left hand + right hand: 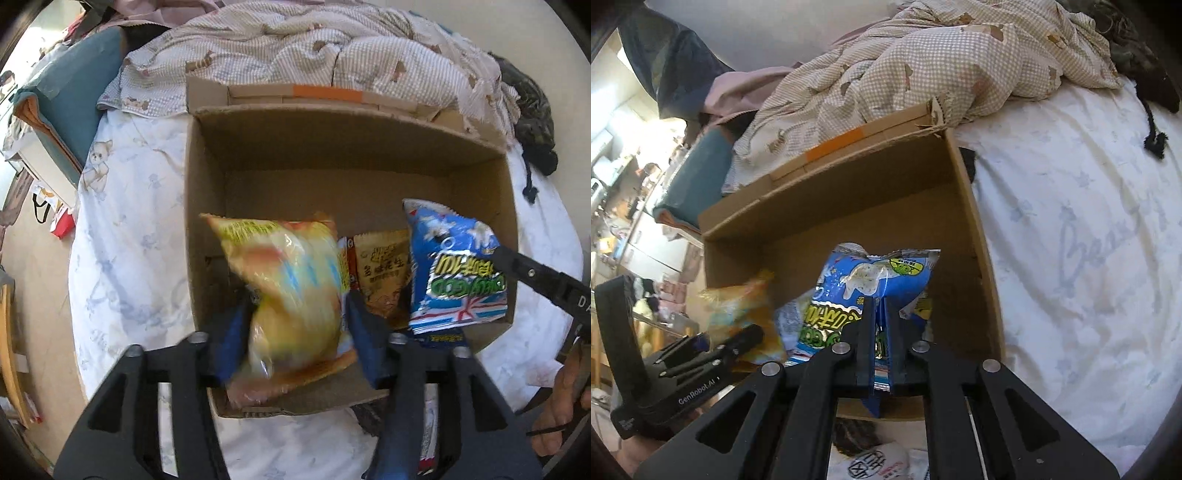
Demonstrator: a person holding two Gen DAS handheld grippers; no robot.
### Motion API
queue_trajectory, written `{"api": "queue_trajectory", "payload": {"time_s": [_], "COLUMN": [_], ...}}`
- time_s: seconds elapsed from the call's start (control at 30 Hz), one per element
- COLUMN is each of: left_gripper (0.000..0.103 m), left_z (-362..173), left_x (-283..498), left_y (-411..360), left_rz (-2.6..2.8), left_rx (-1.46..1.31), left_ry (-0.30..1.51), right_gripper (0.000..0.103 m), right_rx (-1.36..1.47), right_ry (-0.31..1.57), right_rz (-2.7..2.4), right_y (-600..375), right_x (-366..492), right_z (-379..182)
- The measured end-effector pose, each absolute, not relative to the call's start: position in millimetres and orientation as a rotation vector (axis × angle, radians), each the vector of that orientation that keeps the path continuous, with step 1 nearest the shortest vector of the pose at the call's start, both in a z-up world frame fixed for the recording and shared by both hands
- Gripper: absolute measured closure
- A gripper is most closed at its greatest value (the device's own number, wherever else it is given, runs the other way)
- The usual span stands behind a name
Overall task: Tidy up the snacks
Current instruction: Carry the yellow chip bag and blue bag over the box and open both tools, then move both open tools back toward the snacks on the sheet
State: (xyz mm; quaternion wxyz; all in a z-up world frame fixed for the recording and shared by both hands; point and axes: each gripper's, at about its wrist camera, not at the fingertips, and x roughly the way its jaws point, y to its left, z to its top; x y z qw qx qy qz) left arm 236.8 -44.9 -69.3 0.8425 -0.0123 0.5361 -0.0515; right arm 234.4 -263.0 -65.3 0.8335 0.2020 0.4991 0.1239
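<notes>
Open cardboard box [207, 184] on the bed [129, 240] holds a brown snack packet [384, 273] at its near wall. Left gripper [295, 332] fingers clamp a yellow snack bag [291, 295] over the box's near-left part. Right gripper [881, 354] fingers pinch a blue snack bag [871, 280] over its near-right part.

Yellow-orange bag [291, 295] showing pale blue streaks. Blue bag [456, 266] carrying green lettering and a red-white flag print. Brown packet [382, 273] lying in plain tan box [207, 177] wearing orange tape. Quilt [295, 48] showing beige gingham; sheet [125, 240] showing white with faint blue print.
</notes>
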Motion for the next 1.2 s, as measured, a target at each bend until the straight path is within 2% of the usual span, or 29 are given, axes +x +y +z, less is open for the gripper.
{"api": "queue_trajectory", "payload": {"time_s": [0.07, 0.1, 0.13, 0.17, 0.2, 0.23, 0.27, 0.83, 1.2], "left_gripper": [0.051, 0.049, 0.041, 0.036, 0.027, 0.021, 0.020, 0.019, 0.019], "left_z": [-61, -58, -55, -52, -50, -48, -45, -33, 11], "left_x": [236, 235, 234, 234, 233, 233, 232, 220, 188], "left_y": [-44, -45, -45, -43, -42, -42, -40, -35, -13], "left_rz": [-0.090, -0.084, -0.080, -0.076, -0.073, -0.070, -0.072, -0.094, -0.050], "left_rx": [-0.007, 0.003, 0.010, 0.006, 0.001, -0.007, -0.018, -0.046, -0.073], "left_ry": [1.081, 1.063, 1.047, 1.027, 1.016, 1.004, 0.993, 0.962, 0.802], "right_gripper": [0.091, 0.082, 0.076, 0.059, 0.037, 0.029, 0.023, 0.023, 0.023], "right_rx": [0.433, 0.433, 0.435, 0.440, 0.448, 0.453, 0.455, 0.463, 0.406], "right_ry": [1.055, 1.054, 1.052, 1.049, 1.041, 1.028, 1.007, 1.003, 0.978], "right_rz": [0.268, 0.268, 0.269, 0.270, 0.270, 0.266, 0.260, 0.250, 0.255], "right_y": [-262, -261, -261, -261, -261, -262, -263, -265, -261], "right_x": [234, 234, 234, 234, 234, 233, 232, 226, 196], "right_z": [-63, -62, -62, -61, -60, -58, -55, -51, -36]}}
